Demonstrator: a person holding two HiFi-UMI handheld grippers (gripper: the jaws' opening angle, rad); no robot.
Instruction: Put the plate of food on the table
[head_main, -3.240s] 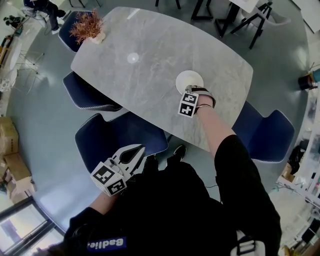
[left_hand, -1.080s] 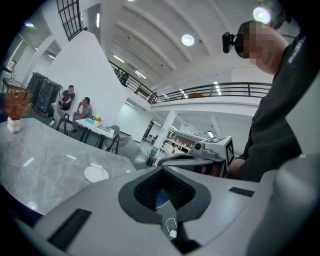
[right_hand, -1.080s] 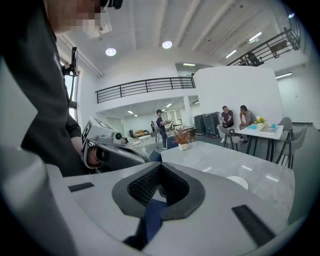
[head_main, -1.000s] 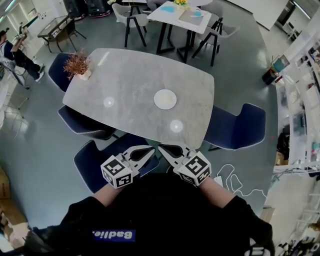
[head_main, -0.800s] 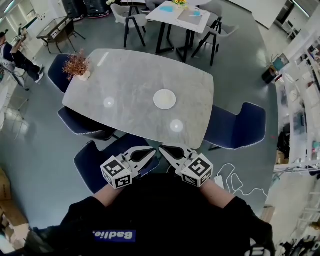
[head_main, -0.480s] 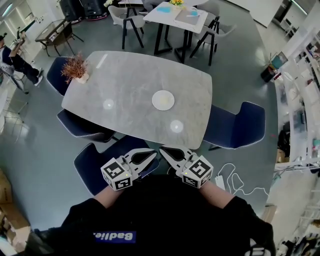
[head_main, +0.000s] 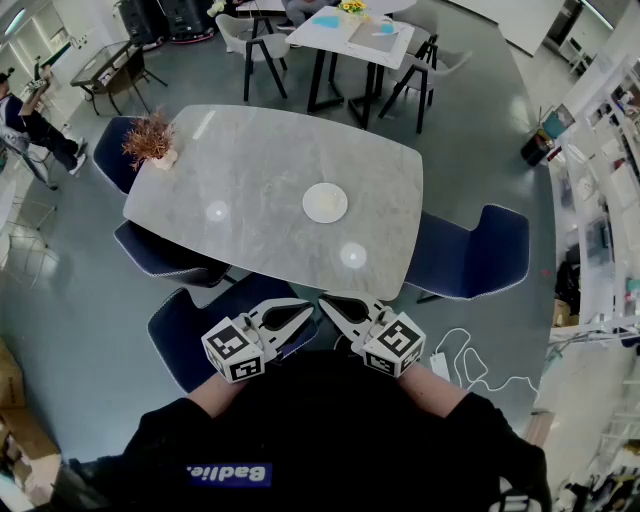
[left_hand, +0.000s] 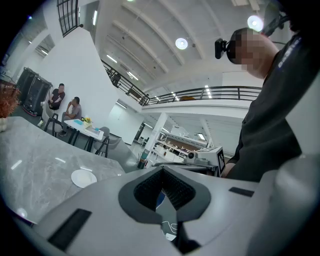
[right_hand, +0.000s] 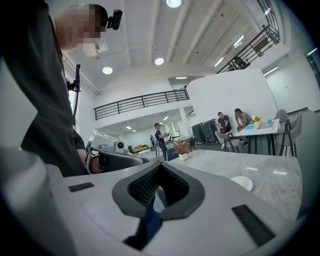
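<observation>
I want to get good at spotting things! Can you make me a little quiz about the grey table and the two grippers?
1. True or false: the white plate lies on the grey table.
2. The right gripper has its fingers: A) shut, empty B) shut on the plate C) wide open.
3. What stands on the table's far left corner in the head view?
Key: 1 true; 2 A; 3 a potted plant.

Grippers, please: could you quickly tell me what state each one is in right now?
Left gripper: closed, holding nothing.
Right gripper: closed, holding nothing.
</observation>
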